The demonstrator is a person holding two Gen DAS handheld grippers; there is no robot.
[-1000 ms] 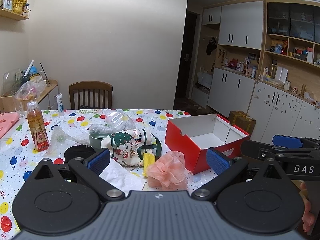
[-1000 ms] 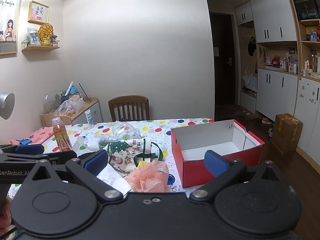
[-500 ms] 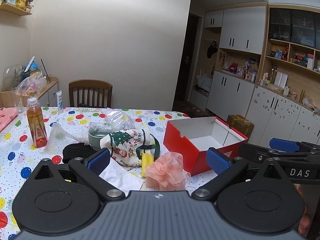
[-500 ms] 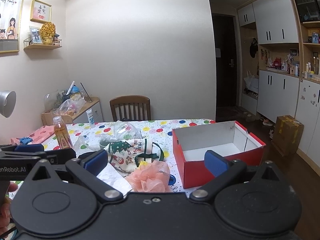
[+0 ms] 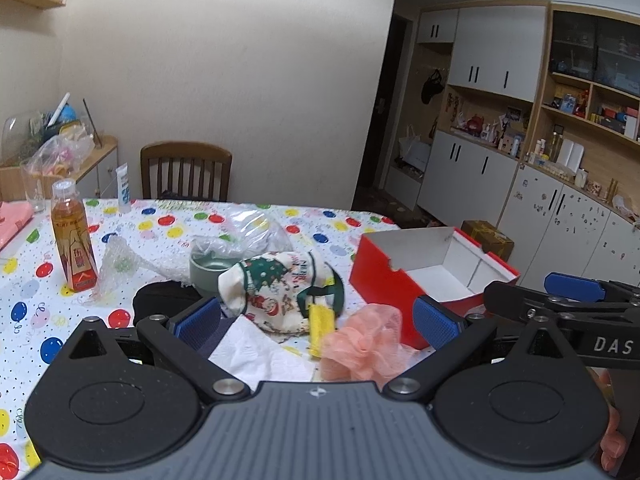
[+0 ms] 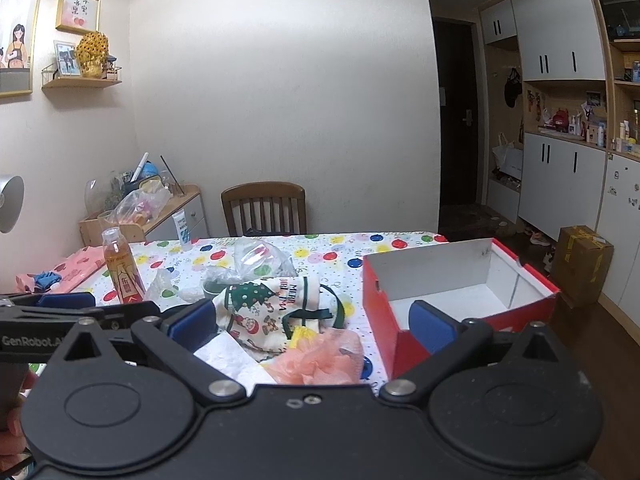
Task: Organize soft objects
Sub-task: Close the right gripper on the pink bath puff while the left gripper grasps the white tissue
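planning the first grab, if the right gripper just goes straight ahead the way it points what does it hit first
Most likely the pink mesh puff, low between the open right gripper fingers; the Christmas-print cloth lies just behind. Depth is uncertain.

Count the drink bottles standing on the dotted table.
1. The tea bottle stands upright at the table's far left, left of the crumpled clear plastic. More could hide behind the gripper bodies.

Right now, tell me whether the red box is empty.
Empty as far as shown: the red box is open-topped, with only bare white floor and a divider visible.
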